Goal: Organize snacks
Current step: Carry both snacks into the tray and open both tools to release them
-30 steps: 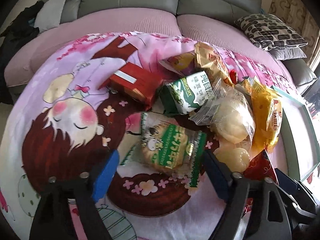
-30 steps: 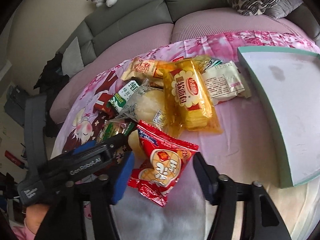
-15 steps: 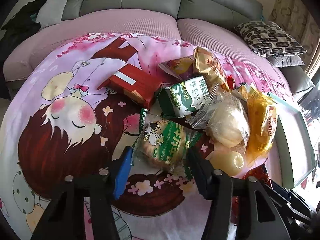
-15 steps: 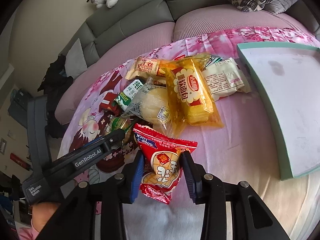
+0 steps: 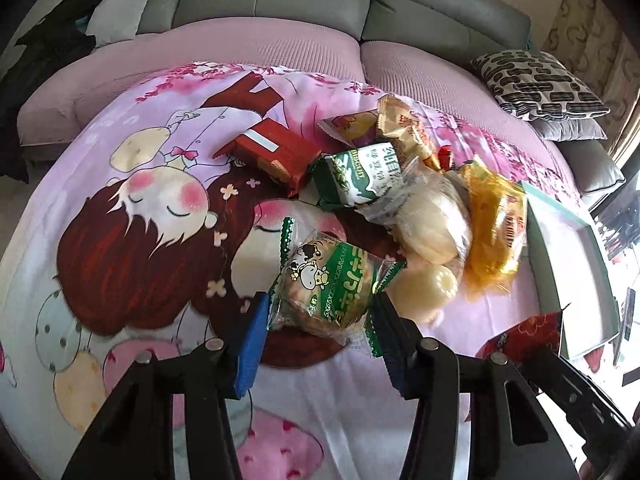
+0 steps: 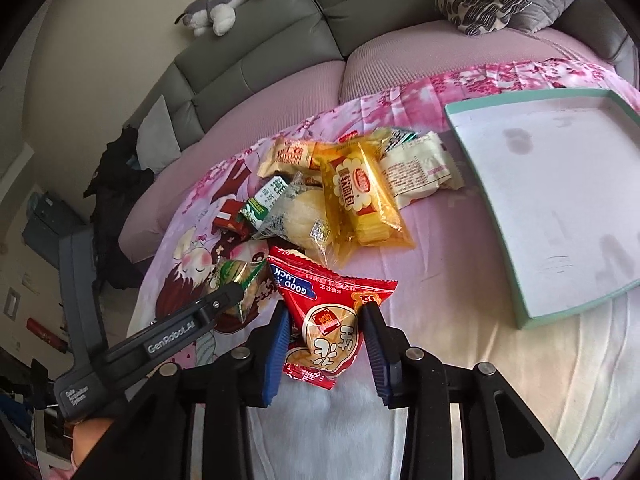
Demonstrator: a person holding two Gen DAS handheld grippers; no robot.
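Both grippers loaded. Left gripper (image 5: 320, 324): fingers (image 5: 251, 344) closed on the green cow-print packet (image 5: 326, 284), pinched across its near end, packet raised clear of the cartoon blanket (image 5: 132, 208). Right gripper (image 6: 324, 344): fingers (image 6: 276, 354) closed on the red snack bag (image 6: 326, 322) across its lower half, the top edge free and pointing toward the pile. Remaining snacks lie heaped on the blanket: red box (image 5: 274, 154), green biscuit pack (image 5: 362, 174), clear bag of buns (image 5: 430, 222), yellow bread pack (image 6: 362, 196), white packet (image 6: 416, 170). Teal-rimmed tray (image 6: 580, 308) sits to the right of the pile, nothing in it, just beside the white packet. Handling judgement: both held items are light, air-filled film pouches with brittle contents, so the film is slippery and creases under squeeze. Best hold is across the body near a sealed end, firm enough to stop slipping but not so firm as to crush the contents. The free end of a pouch will likely flop and swing when carried. Buns likely soft and easily dented; the red box looks stiff enough for a flat-sided pinch.
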